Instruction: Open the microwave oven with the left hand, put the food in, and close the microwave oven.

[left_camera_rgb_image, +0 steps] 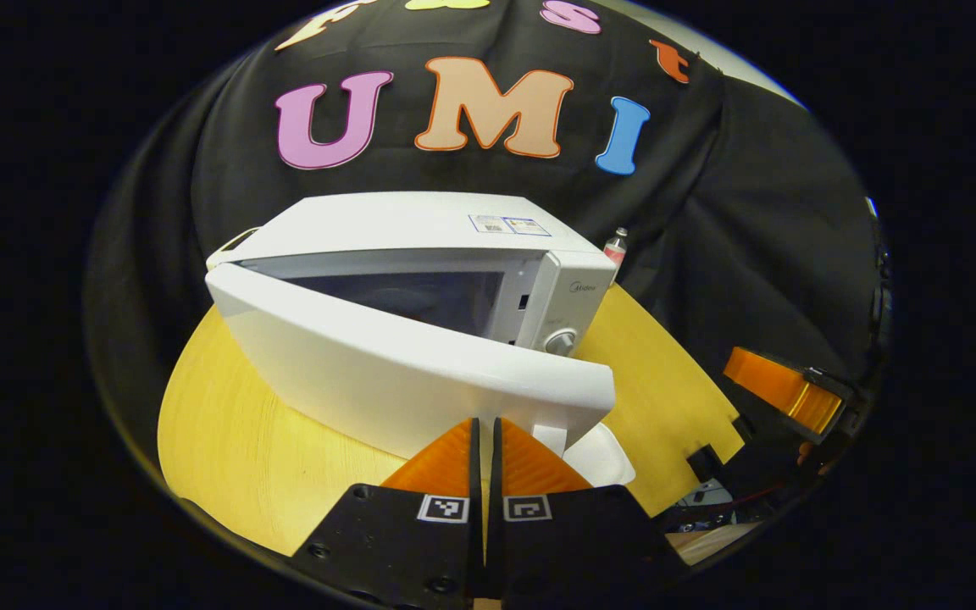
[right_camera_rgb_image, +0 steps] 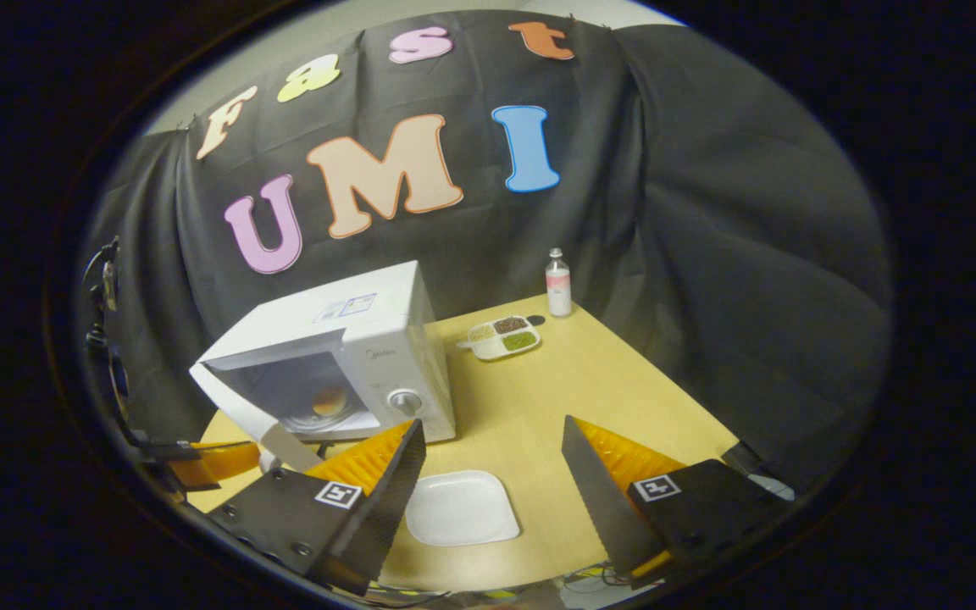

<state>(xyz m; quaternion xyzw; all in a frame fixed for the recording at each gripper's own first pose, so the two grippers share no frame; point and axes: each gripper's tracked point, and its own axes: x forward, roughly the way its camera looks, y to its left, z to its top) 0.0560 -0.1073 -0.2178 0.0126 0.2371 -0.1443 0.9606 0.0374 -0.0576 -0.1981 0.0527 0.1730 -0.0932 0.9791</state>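
Yellow table [right_camera_rgb_image: 539, 407]: left gripper [left_camera_rgb_image: 485, 440] pressed together at microwave door [left_camera_rgb_image: 403, 373], right gripper [right_camera_rgb_image: 492, 457] spread.

The microwave oven [right_camera_rgb_image: 344, 356] is a white box with a round knob on its control panel at its right side; it stands on the yellow table, in the left middle of the right gripper view; its door [left_camera_rgb_image: 420, 373] is white, hinged at the left and swung partly open, filling the centre of the left gripper view; inside the cavity, a round brownish piece of food [right_camera_rgb_image: 329, 401] lies on the floor, at the lower left of the right gripper view.
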